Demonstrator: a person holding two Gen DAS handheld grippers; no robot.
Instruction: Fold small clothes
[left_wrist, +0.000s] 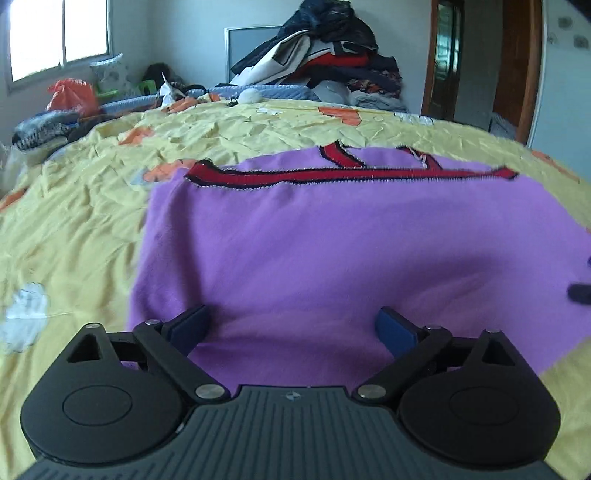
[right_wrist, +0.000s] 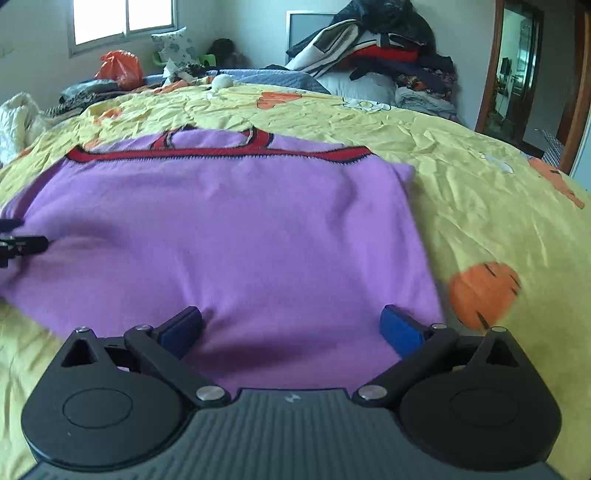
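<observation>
A small purple garment (left_wrist: 332, 251) with red, black-edged trim (left_wrist: 332, 175) along its far edge lies flat on the yellow bedsheet (left_wrist: 74, 221). My left gripper (left_wrist: 291, 326) hovers over its near left part, jaws wide apart, nothing between the blue pads (left_wrist: 395, 330). In the right wrist view the same purple garment (right_wrist: 229, 229) fills the middle, its red trim (right_wrist: 221, 153) at the far side. My right gripper (right_wrist: 291, 325) stands open over the near right part, pads (right_wrist: 400, 328) apart and empty. The tip of the left gripper (right_wrist: 22, 245) shows at that view's left edge.
A tall pile of clothes (left_wrist: 325, 51) sits at the head of the bed, by a grey pillow (right_wrist: 354, 86). An orange plastic bag (left_wrist: 72, 94) and bundled clothes (left_wrist: 40, 127) lie at the far left. A wooden door frame (right_wrist: 491, 70) stands to the right.
</observation>
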